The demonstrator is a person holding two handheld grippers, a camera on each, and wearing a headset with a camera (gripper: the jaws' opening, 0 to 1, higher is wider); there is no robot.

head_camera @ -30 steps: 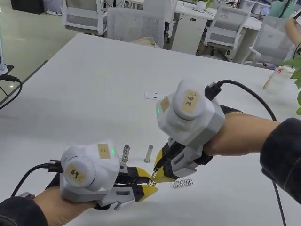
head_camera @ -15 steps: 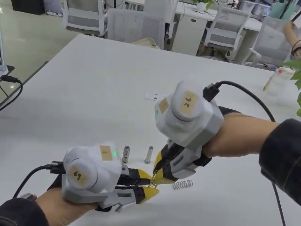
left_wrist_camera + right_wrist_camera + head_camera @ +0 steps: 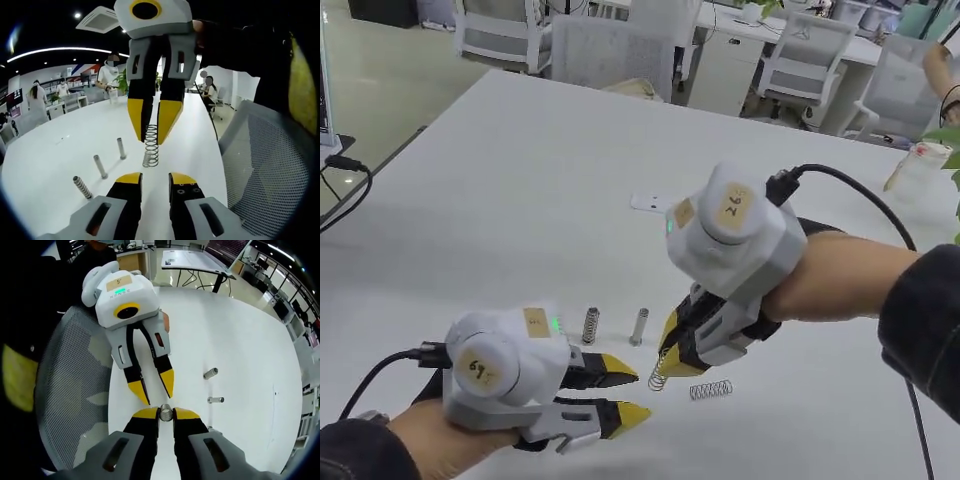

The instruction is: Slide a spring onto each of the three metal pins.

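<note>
The left gripper point(image 3: 626, 392) holds its yellow-tipped jaws apart, gripping nothing. Just beyond its tips stand the short upright metal pins: one wearing a coil point(image 3: 590, 325), and beside it a bare grey steel pin point(image 3: 638, 326). The right gripper point(image 3: 672, 362) is clamped on the top of a thin wire coil spring point(image 3: 657, 376), which hangs slightly tilted. The bare pin stands just left of this claw, nearer it than the left one. A loose spring point(image 3: 710, 389) lies flat to the claw's right.

Loose spring point(image 3: 710, 389) right of pins point(image 3: 638, 327)
</note>
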